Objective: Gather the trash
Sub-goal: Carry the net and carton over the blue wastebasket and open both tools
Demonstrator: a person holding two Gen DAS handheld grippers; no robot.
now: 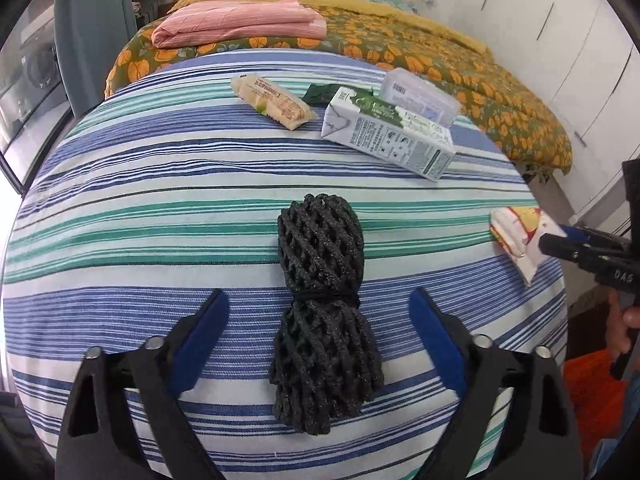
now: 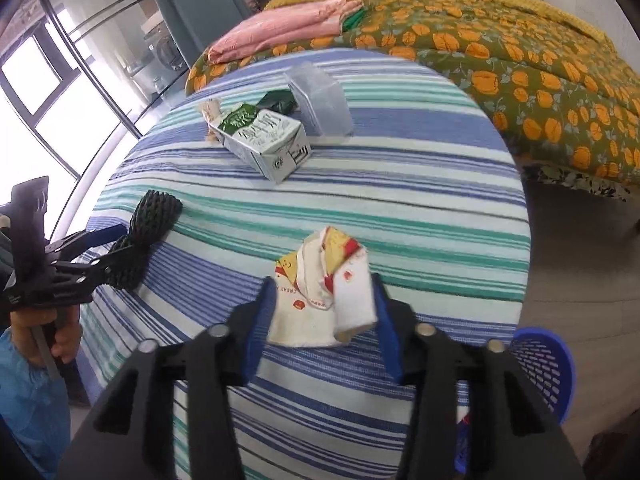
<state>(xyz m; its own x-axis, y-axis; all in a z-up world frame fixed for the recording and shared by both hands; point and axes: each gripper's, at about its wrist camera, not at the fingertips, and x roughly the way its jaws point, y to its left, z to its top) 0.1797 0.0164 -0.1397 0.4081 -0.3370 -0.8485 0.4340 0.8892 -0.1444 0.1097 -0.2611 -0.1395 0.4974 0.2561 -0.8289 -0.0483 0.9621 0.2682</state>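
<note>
A black foam net sleeve point(image 1: 320, 304), tied at its middle, lies on the striped tablecloth point(image 1: 160, 200). My left gripper point(image 1: 318, 306) stands open astride it, both blue pads clear of the net. A crumpled white, red and yellow wrapper point(image 2: 316, 312) lies near the table's edge between the fingers of my right gripper point(image 2: 322, 286). Those jaws stand partly apart and close beside the wrapper, not pressing it. The left wrist view shows the same wrapper point(image 1: 516, 236) with the right gripper point(image 1: 554, 238) at its edge. The right wrist view shows the left gripper point(image 2: 120, 246) around the net point(image 2: 156, 212).
Farther back on the table lie a green and white milk carton point(image 1: 384, 132), a snack bar wrapper point(image 1: 272, 102), a dark green wrapper point(image 1: 320, 92) and a clear plastic box point(image 1: 420, 92). A blue mesh basket point(image 2: 548, 360) stands below the table's right edge. A bed point(image 1: 440, 60) lies behind.
</note>
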